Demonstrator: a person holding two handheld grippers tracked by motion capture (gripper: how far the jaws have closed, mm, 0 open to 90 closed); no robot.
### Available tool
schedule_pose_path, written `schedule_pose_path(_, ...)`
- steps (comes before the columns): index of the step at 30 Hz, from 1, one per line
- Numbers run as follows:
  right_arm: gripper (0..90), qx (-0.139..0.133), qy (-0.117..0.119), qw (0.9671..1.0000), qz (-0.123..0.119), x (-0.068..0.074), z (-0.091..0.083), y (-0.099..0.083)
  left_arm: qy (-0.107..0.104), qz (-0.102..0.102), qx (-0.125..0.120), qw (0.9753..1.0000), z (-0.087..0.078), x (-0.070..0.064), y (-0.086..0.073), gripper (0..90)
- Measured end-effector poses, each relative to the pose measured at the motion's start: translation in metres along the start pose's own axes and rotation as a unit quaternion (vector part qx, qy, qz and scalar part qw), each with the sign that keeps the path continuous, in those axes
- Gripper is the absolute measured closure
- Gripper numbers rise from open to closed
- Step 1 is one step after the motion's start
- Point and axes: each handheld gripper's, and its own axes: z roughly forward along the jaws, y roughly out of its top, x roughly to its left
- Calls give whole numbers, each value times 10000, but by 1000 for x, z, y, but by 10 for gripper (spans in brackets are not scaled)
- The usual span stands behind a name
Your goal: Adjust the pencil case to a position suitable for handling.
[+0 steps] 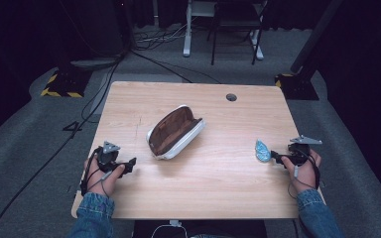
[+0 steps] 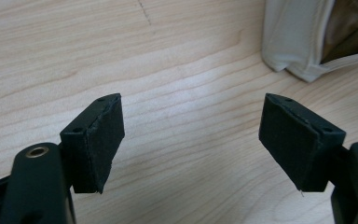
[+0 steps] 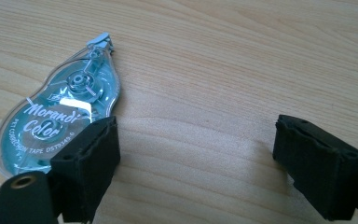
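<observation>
1. Table (image 1: 218, 188): I log a light wood-grain top with a round cable hole (image 1: 231, 97) near its far right edge.
2. Pencil case (image 1: 174, 131): lying near the middle of the table, slightly left of centre, unzipped and gaping, brown lining inside, white outer shell. In the left gripper view I see its white corner at the upper right, apart from the jaws.
3. Left gripper (image 1: 127, 165): held in the person's left hand (image 1: 104, 176) at the near left of the table, pointing right toward the case. In its own view (image 2: 191, 140) I see the two black jaws spread wide with bare wood between them, holding nothing.
4. Right gripper (image 1: 274, 156): held in the right hand (image 1: 305, 168) at the near right, pointing left. In its own view (image 3: 196, 158) the jaws stand wide apart, gripping nothing.
5. Correction tape dispenser (image 3: 58, 116): clear teal, teardrop-shaped, printed "Morandi Color", flat on the table just beside the right gripper's tips, its wide end partly behind one jaw. I cannot tell whether they touch.
</observation>
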Motion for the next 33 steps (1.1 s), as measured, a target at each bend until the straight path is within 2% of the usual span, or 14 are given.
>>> schedule_pose_path(3, 148, -1, 3, 10000, 1, 0, 0, 0, -111, -30, -103, 9999, -4, -3, 5, 228)
schedule_pose_path(5, 149, 1, 24, 10000, -12, 0, 0, 0, -285, -68, -182, 9994, -7, -5, 10, 220)
schedule_pose_path(8, 148, 1, 28, 10000, -17, 0, 0, 0, -358, -107, -251, 9990, -8, -8, 14, 216)
schedule_pose_path(13, 149, -1, 30, 10000, -15, 0, 0, 0, -326, -62, -295, 9990, -11, -14, 22, 209)
schedule_pose_path(15, 149, -2, 31, 10000, -15, 0, 0, 0, -379, -53, -309, 9988, -12, -17, 25, 207)
schedule_pose_path(21, 149, -3, 32, 10000, -17, 0, 0, 0, -458, -46, -529, 9975, -12, -28, 33, 191)
schedule_pose_path(23, 148, -4, 33, 10000, -18, 0, 0, 0, -448, -33, -584, 9973, -11, -31, 36, 193)
schedule_pose_path(25, 149, -4, 32, 10000, -17, 0, 0, 0, -466, -154, -677, 9965, -9, -36, 42, 216)
schedule_pose_path(30, 149, -5, 33, 10000, -19, 0, 0, 0, -588, -109, -735, 9955, -4, -41, 47, 220)
schedule_pose_path(33, 149, -5, 35, 10000, -22, 0, 0, 0, -593, -76, -786, 9951, -2, -43, 51, 221)
